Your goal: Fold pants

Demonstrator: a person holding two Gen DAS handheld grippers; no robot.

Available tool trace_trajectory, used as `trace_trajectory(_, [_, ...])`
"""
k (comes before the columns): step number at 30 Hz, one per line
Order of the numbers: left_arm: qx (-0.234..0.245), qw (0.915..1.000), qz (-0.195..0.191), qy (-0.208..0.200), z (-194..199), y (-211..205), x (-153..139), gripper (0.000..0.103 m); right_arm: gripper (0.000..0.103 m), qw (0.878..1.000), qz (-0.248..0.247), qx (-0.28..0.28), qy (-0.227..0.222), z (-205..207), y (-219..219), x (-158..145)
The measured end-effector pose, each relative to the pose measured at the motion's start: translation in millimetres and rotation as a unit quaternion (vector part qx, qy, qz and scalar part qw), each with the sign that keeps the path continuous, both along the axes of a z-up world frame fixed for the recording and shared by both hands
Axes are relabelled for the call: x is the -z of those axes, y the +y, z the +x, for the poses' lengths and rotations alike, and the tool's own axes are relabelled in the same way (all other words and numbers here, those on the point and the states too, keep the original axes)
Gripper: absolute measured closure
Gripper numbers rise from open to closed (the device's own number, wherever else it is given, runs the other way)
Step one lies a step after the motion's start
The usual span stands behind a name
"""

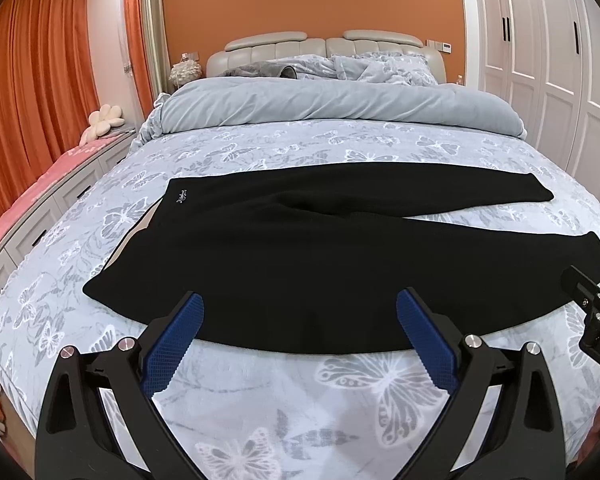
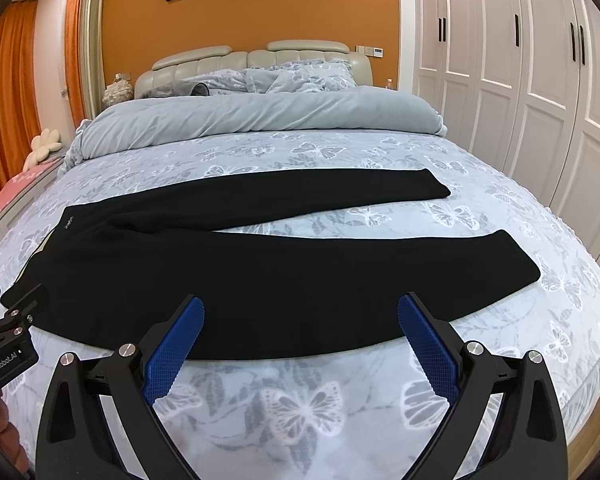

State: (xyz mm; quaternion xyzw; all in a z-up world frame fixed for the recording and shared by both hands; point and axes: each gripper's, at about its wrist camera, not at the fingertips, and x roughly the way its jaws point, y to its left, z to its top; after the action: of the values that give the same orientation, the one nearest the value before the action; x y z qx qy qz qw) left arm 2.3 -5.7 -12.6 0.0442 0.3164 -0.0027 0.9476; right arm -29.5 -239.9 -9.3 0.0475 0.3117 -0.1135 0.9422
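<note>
black knit pants [image 1: 300,248] flat on butterfly-print bedspread [image 1: 260,400] | left tool [image 1: 300,304] apart | right tool [image 2: 300,306] apart

I see the black knit pants [image 1: 300,248] lying flat across the butterfly-print bed [image 1: 340,392], waistband to my left, both legs running right, one behind the other with a strip of bedding between them. Behind the pants lies the rolled grey duvet [image 1: 340,104], then the pillows [image 1: 380,66] against the padded headboard [image 1: 324,46]. My left gripper [image 1: 300,308] hovers before the near hem; my right gripper [image 2: 300,312] sits beside it. A white panelled wardrobe [image 2: 520,60] stands right of the bed.
</note>
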Motion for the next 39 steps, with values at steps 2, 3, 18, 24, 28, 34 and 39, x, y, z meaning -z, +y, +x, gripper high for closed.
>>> trace_trajectory(2, [0.000,1.0000,0.000,-0.001,-0.4,-0.2,0.5,0.008,0.007,1.000,0.000,0.001,0.000,-0.2,-0.2,0.1])
trace_trajectory(3, [0.000,1.0000,0.000,-0.001,-0.4,-0.5,1.0,0.008,0.007,1.000,0.001,0.000,0.000,-0.2,-0.3,0.0])
trace_trajectory(18, [-0.001,1.0000,0.001,0.001,-0.6,0.1,2.9,0.008,0.007,1.000,-0.002,-0.003,0.001,1.1,5.6,2.4])
trace_trajectory(24, [0.000,1.0000,0.001,0.001,-0.8,0.1,3.6,0.008,0.007,1.000,-0.002,-0.002,0.001,1.3,5.5,1.7])
trace_trajectory(28, [0.001,1.0000,0.001,0.001,-0.3,0.4,2.8,0.008,0.007,1.000,-0.002,-0.002,0.001,1.4,5.9,2.0])
trace_trajectory(34, [0.001,1.0000,0.002,0.001,-0.6,0.1,3.8,0.008,0.007,1.000,-0.003,-0.003,0.000,1.4,6.5,2.3])
trace_trajectory(39, [0.001,1.0000,0.000,0.003,-0.4,1.3,2.9,0.008,0.007,1.000,-0.001,-0.002,0.001,0.3,6.5,1.3])
